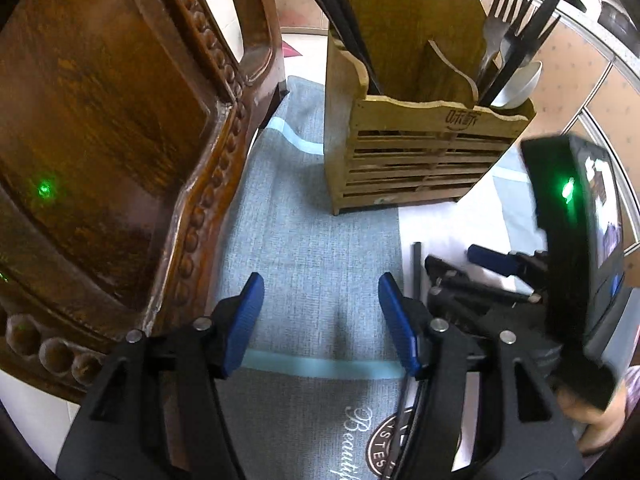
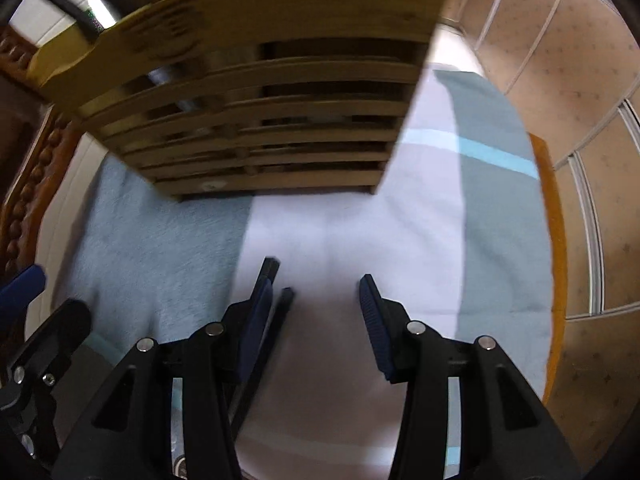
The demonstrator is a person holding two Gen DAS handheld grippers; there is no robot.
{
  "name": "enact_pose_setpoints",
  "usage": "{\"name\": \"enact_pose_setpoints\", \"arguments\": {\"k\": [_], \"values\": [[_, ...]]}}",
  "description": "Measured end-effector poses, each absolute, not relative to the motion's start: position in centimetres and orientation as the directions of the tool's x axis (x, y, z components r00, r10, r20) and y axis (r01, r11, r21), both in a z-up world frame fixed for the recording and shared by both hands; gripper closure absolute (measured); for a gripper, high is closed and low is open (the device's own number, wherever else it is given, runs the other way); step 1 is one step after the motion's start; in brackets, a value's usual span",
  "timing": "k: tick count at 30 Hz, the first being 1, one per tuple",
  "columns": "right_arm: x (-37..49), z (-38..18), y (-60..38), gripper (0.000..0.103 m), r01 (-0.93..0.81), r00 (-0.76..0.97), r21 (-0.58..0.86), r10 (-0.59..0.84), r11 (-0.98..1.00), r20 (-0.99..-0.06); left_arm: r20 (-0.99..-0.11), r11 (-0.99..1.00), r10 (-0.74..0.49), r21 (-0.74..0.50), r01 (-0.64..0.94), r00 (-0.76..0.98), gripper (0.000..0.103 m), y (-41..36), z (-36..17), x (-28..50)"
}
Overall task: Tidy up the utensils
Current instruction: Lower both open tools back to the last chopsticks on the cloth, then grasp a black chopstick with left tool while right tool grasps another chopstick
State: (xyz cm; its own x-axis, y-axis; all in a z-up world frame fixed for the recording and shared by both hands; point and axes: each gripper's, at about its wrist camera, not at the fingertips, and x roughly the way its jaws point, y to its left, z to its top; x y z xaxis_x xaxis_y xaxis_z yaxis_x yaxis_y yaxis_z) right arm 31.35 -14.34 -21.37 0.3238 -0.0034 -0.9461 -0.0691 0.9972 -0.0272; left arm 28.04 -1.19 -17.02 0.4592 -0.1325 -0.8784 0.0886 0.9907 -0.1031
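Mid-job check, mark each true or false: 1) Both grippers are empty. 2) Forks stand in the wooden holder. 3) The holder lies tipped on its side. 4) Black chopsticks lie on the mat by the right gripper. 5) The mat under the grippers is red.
1) True: left gripper and right gripper hold nothing between the pads.
2) True: forks stand in the wooden holder.
3) False: it stands upright.
4) True: black chopsticks lie beside its left finger.
5) False: the mat is grey-blue with a pale stripe.
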Motion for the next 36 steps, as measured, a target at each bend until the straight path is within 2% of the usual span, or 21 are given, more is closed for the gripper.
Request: {"name": "enact_pose_setpoints", "arguments": {"k": [5,6,7,12,15,23,25,26,28,30,31,35,36], "values": [[30.6,-21.8,-13.9,0.061,-0.105,0.323,-0.089,-0.051,0.991,-0.945,-0.88,0.991,-0.133,-0.103,0.09,0.455,0.043,-1.3,-17.1,28.3],[30.2,-21.8,-13.8,0.071,-0.123,0.319,-0.084,-0.041,0.989,-0.947,-0.882,0.991,-0.132,-0.103,0.089,0.453,0.043,-1.3,-17.2,28.5],[30.0,-21.7,-13.7,0.085,-0.14,0.314,-0.08,-0.032,0.987,-0.949,-0.884,0.991,-0.133,-0.105,0.088,0.448,0.043,-1.3,-17.3,28.6],[28.3,-21.3,-15.1,0.095,-0.186,0.284,-0.085,-0.029,0.979,-0.958,-0.894,0.988,-0.149,-0.122,0.09,0.422,0.043,-1.9,-18.1,29.3],[27.4,-21.1,-17.1,0.096,-0.188,0.298,-0.14,-0.08,0.972,-0.951,-0.903,0.987,-0.153,-0.117,0.113,0.402,0.043,-3.1,-18.8,29.8],[27.7,-21.0,-21.2,0.095,-0.11,0.253,-0.069,-0.039,0.992,-0.967,-0.931,0.975,-0.135,-0.063,0.215,0.339,0.043,-8.3,-21.4,31.3],[27.8,-21.1,-21.9,0.094,-0.093,0.237,-0.046,-0.023,0.995,-0.971,-0.941,0.973,-0.123,-0.052,0.223,0.316,0.05,-9.0,-22.3,31.7],[27.7,-21.0,-22.4,0.092,-0.087,0.233,-0.034,-0.013,0.996,-0.972,-0.945,0.973,-0.121,-0.053,0.223,0.305,0.061,-9.2,-22.6,31.7],[28.5,-21.0,-22.4,0.087,-0.077,0.231,-0.018,0.001,0.997,-0.973,-0.942,0.974,-0.124,-0.055,0.222,0.311,0.072,-9.2,-22.6,31.7],[28.0,-21.0,-22.5,0.087,-0.074,0.233,-0.009,0.008,0.997,-0.973,-0.943,0.973,-0.133,-0.066,0.219,0.305,0.092,-8.9,-22.6,31.6],[27.7,-21.1,-22.5,0.087,-0.073,0.233,-0.008,0.009,0.997,-0.972,-0.945,0.975,-0.131,-0.067,0.214,0.3,0.096,-8.7,-22.6,31.4],[27.5,-21.4,-22.8,0.087,-0.064,0.243,-0.008,0.007,0.998,-0.97,-0.951,0.975,-0.145,-0.091,0.201,0.274,0.096,-7.8,-22.6,30.4],[27.3,-21.4,-22.7,0.095,-0.061,0.243,-0.006,0.009,0.998,-0.97,-0.953,0.975,-0.145,-0.092,0.202,0.266,0.096,-7.6,-22.6,29.9]]}}
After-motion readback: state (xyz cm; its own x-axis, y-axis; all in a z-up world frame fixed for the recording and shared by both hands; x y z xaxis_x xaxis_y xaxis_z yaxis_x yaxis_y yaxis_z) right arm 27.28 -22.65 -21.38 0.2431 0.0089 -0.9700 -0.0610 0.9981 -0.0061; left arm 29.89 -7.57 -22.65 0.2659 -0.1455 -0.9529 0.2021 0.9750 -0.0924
